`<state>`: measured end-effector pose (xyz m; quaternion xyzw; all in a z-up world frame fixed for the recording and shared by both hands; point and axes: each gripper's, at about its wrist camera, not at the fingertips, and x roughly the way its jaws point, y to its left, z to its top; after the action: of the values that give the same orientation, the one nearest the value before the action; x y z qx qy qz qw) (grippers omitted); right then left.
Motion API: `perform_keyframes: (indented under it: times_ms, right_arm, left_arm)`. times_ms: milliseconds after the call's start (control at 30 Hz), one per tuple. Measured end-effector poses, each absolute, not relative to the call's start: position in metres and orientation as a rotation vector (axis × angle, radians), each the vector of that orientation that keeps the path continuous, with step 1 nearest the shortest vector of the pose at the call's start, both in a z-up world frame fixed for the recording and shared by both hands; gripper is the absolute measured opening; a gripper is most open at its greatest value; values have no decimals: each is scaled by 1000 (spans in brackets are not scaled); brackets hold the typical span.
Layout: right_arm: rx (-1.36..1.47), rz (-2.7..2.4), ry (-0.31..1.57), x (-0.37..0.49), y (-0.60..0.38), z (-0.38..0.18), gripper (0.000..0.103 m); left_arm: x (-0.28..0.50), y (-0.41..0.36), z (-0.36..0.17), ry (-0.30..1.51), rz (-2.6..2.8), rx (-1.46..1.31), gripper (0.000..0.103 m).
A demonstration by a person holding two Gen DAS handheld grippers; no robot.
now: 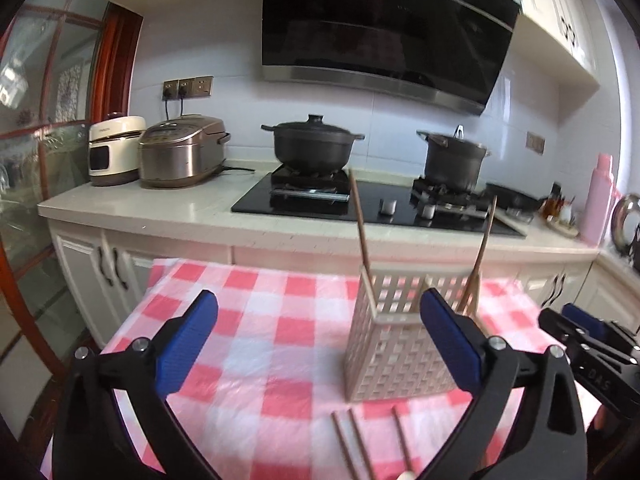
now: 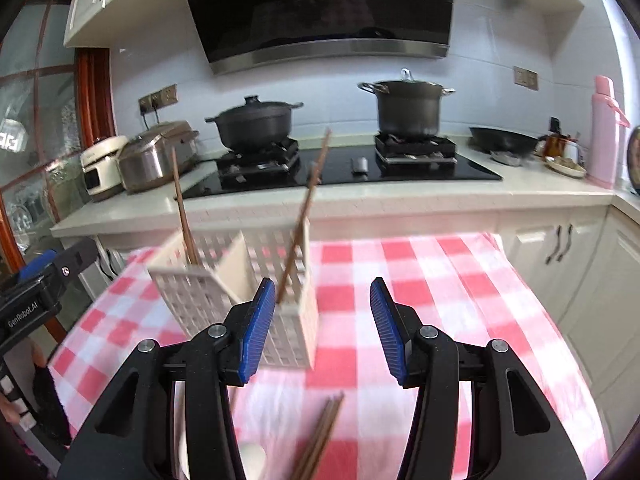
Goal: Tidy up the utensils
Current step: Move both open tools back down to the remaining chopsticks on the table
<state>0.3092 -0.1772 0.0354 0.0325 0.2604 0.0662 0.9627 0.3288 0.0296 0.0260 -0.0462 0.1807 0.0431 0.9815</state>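
A beige lattice utensil holder point(image 1: 396, 344) with two compartments stands on the pink checked tablecloth point(image 1: 256, 320); it also shows in the right wrist view point(image 2: 248, 280). One brown chopstick point(image 1: 362, 240) leans in its left compartment and another point(image 1: 478, 260) in its right. Several loose chopsticks point(image 1: 352, 444) lie on the cloth near the front; they show in the right wrist view point(image 2: 320, 436) too, beside a white object point(image 2: 252, 458). My left gripper point(image 1: 320, 344) is open and empty, above the cloth before the holder. My right gripper point(image 2: 322, 328) is open and empty, just right of the holder.
Behind the table runs a white counter point(image 1: 160, 204) with a black gas hob point(image 1: 328, 204), two dark pots point(image 1: 312, 144) point(image 1: 454, 160), two rice cookers point(image 1: 180, 152), a wok point(image 2: 504, 140) and a pink flask point(image 2: 604, 128). A range hood point(image 1: 380, 28) hangs above. Cabinet doors stand below the counter.
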Motion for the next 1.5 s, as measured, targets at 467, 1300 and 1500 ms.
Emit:
perform_keyframes:
  times_ms: [467, 1300, 1500]
  right_arm:
    - [114, 55, 816, 277, -194, -54, 30]
    - [87, 68, 930, 283, -172, -75, 28]
    - [34, 51, 940, 287, -165, -73, 27]
  left_arm:
    - [308, 32, -59, 627, 150, -133, 96]
    - [323, 33, -103, 783, 188, -107, 92]
    - [328, 29, -107, 814, 189, -84, 90]
